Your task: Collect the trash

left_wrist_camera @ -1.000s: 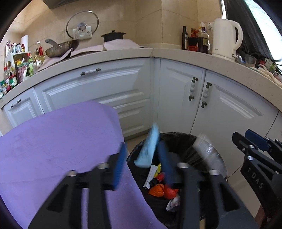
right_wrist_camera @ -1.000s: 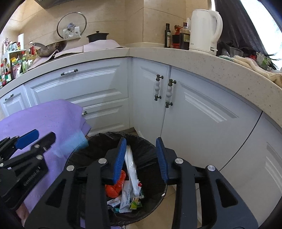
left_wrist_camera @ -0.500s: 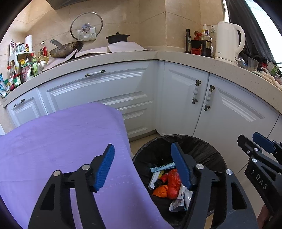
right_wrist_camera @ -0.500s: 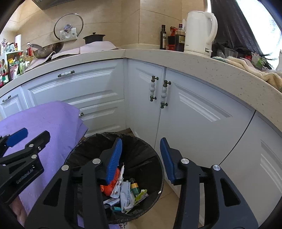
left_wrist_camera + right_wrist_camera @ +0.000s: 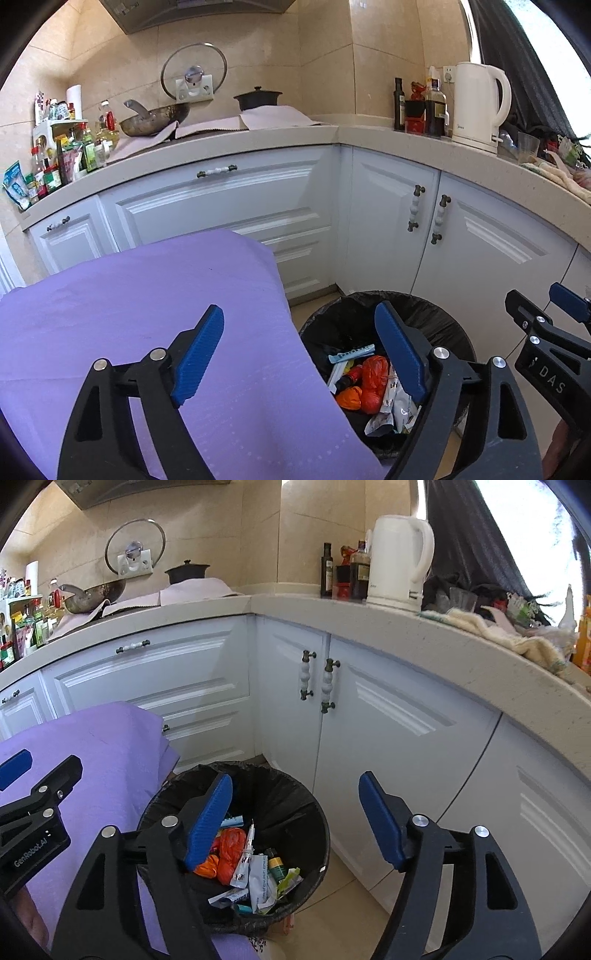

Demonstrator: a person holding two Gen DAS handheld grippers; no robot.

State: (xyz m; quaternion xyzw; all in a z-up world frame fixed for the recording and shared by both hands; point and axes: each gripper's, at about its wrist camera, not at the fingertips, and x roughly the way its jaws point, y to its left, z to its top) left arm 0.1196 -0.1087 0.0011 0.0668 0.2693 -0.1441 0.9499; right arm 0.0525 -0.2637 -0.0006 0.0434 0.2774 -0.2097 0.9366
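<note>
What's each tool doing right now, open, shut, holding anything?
Left tool: open, empty; jaws have just been opening beside the trash bin.
Right tool: open, empty; jaws have just been opening above the bin.

You get bright daylight from the window (image 5: 535, 535) at upper right, which is blown out to white. Both views are sharp, with heavy fisheye bending and dark corners.
</note>
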